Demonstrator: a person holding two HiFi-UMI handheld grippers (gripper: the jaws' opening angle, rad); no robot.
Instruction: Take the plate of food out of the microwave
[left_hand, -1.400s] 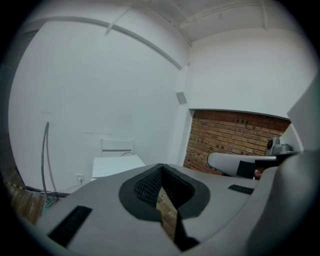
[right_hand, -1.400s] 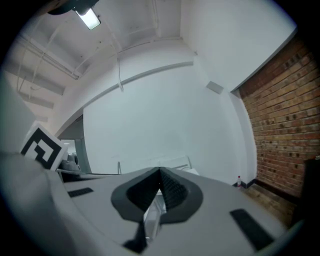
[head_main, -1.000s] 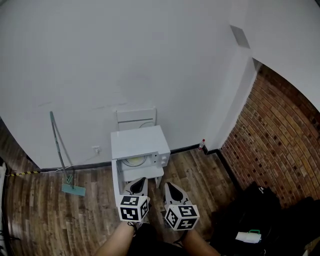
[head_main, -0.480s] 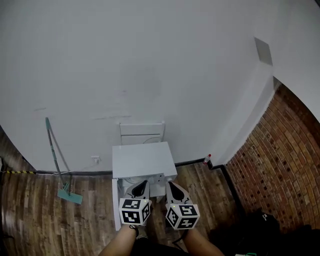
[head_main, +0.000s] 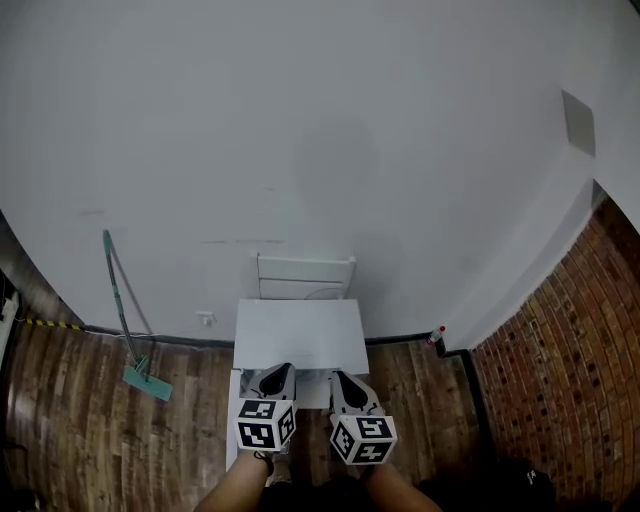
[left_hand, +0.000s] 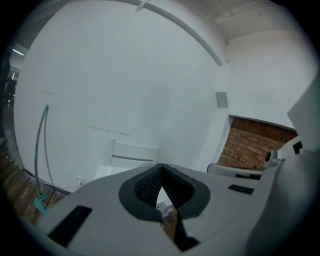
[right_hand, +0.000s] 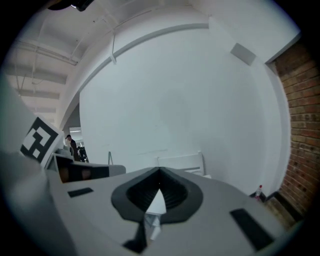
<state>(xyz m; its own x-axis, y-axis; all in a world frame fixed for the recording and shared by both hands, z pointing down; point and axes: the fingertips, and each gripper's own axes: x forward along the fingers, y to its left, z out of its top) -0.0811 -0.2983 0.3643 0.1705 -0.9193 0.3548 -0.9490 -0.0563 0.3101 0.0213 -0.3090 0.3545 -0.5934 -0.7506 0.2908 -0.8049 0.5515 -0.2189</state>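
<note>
Tips pressed together and gripping nothing, the left hand-held gripper (head_main: 281, 372) and the right hand-held gripper (head_main: 338, 380) are held side by side before a white microwave (head_main: 300, 338). Its top hides the plate of food from every view. The room has a wooden floor (head_main: 70, 420), a white wall (head_main: 300, 130) and a brick wall (head_main: 570, 400) at right. Counted: two hand-held grippers, one microwave, one white chair (head_main: 303, 277) behind it, one mop (head_main: 146, 380) leaning at left, and one bottle (head_main: 437, 334) in the corner.
</note>
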